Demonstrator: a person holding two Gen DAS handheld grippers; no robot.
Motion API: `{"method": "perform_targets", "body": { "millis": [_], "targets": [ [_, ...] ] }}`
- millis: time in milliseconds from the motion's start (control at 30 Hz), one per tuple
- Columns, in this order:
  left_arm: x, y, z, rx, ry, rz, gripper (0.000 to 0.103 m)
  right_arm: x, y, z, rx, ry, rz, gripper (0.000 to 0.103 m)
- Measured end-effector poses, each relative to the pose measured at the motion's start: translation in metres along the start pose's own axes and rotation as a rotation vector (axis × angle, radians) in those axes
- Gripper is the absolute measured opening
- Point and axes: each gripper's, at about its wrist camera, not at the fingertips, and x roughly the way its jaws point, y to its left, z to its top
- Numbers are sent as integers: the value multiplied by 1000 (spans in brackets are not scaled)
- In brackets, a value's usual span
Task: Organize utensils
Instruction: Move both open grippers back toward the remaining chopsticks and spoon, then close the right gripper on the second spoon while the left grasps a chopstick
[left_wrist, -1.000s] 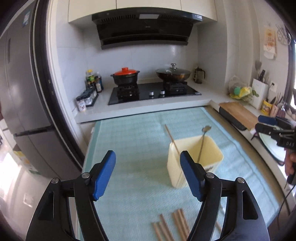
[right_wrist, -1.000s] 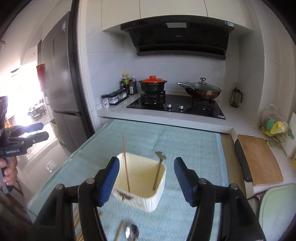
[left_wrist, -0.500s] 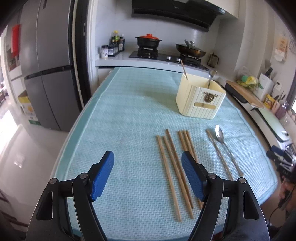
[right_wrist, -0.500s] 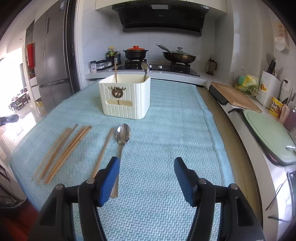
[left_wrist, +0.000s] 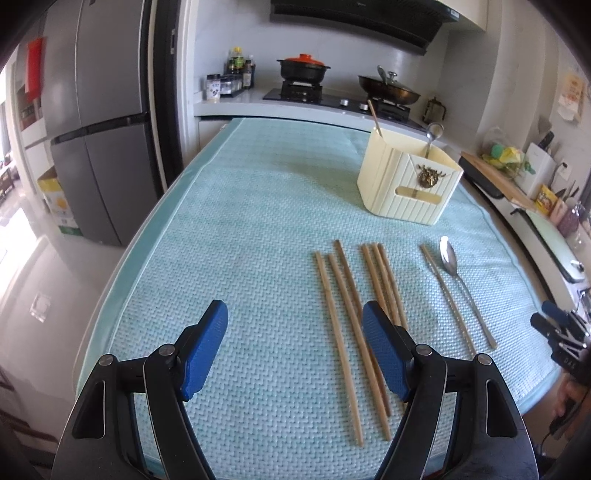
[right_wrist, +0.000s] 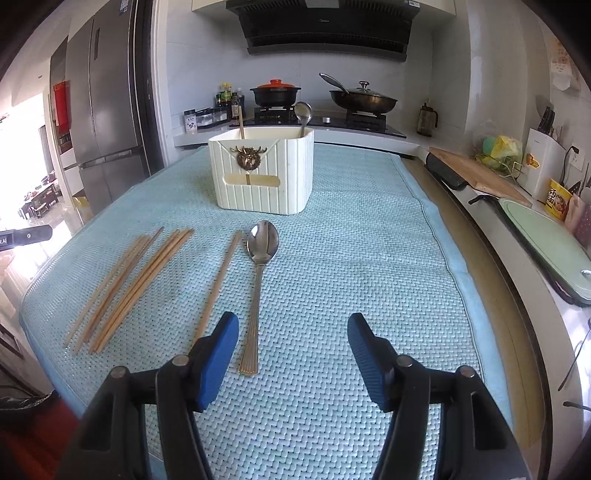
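Lying just ahead of the right tongs (right_wrist: 288, 347), the spoon (right_wrist: 258, 273) nears their left pad; both tongs gape wide, empty. Left tongs (left_wrist: 295, 350) partly cover the chopsticks (left_wrist: 343, 314).

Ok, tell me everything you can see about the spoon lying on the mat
The spoon looks like polished metal, with an oval bowl facing up and a long ridged handle flaring at its end. It lies flat on the teal woven mat, bowl toward the cream utensil holder, alongside a single wooden chopstick. Neither gripper touches it.
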Motion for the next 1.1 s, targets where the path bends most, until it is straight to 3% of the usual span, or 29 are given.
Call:
{"method": "perform_targets", "body": {
  "millis": [333,533,867,933,1100],
  "targets": [
    [36,0,-4,-27,69,-9,77,14,-3,-3,32,38,25,63],
    [70,-11,2,6,121,-28,77,17,4,-1,19,46,33,63],
    [133,-21,5,70,212,57,75,24,0,5,18,68,41,63],
    [136,-24,6,104,192,88,75,29,-5,6,31,80,42,63],
    [142,-22,13,87,205,84,76,46,-13,9,63,124,71,63]
  ]
}}
